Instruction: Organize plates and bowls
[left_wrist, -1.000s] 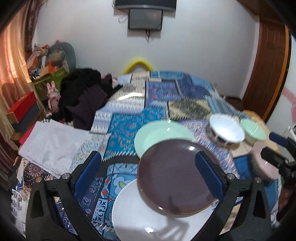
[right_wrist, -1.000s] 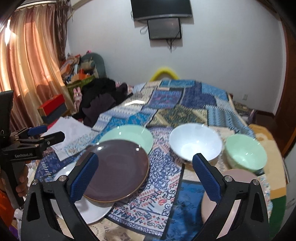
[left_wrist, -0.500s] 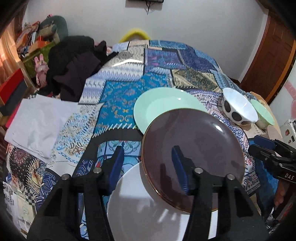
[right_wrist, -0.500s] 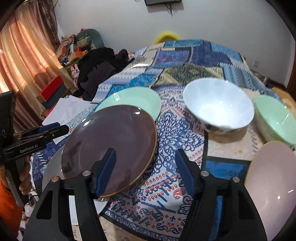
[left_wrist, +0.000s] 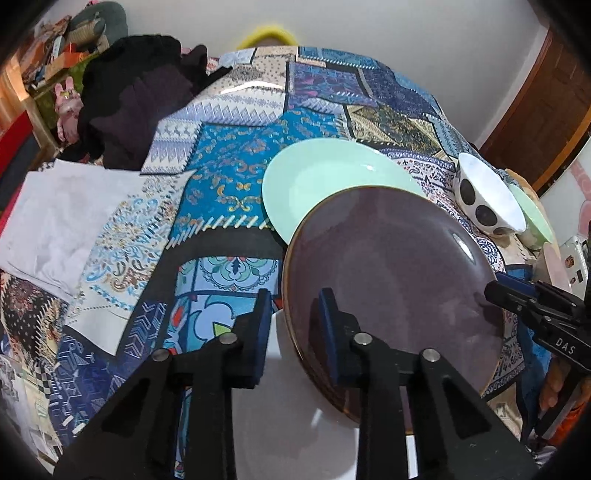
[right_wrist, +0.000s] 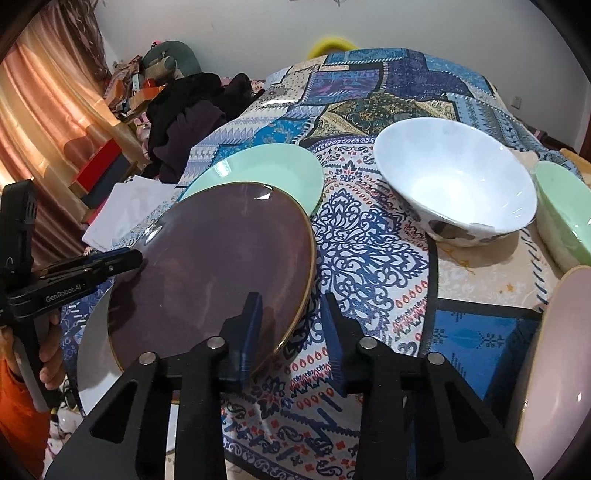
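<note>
Glossy brown plate (left_wrist: 399, 280), thin gold rim, perhaps slightly tilted, overlaps white plate (left_wrist: 295, 424).

free: cloth (right_wrist: 373, 266) between plates, bowls | blocked: white bowl (right_wrist: 454, 184), possibly pink plate (right_wrist: 554, 354)

Opposed wrist views (close) share plate (left_wrist: 399, 280).

White wall (right_wrist: 229, 22), orange curtain (right_wrist: 40, 110), wooden door (left_wrist: 546, 110).
</note>
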